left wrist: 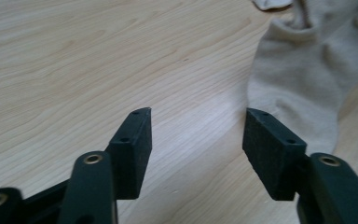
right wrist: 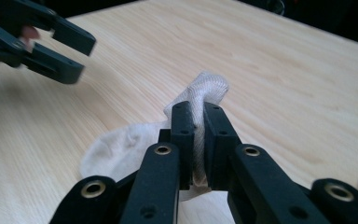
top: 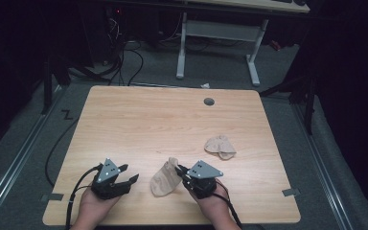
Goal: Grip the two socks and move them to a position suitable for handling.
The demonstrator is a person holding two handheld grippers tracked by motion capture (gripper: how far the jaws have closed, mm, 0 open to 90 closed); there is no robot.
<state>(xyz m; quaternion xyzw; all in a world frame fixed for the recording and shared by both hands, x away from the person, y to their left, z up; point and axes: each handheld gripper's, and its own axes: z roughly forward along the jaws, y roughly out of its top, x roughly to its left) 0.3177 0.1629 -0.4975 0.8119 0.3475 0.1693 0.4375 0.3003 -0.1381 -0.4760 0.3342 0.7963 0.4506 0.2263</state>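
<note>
The right gripper (right wrist: 196,122) is clamped on the cuff of a limp, light beige sock (top: 164,178) at the table's (top: 139,115) six o'clock edge, while the left gripper (left wrist: 196,135), jaws apart at its nine o'clock, should pinch the floppy toe.

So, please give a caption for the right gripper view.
Right claw shut on a beige sock above the wooden table; left claw open nearby.

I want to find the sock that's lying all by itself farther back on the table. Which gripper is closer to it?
Right. The right gripper sits just in front of the far sock, clamped on the near sock. The left gripper is farther off, open, across the near sock.
</note>
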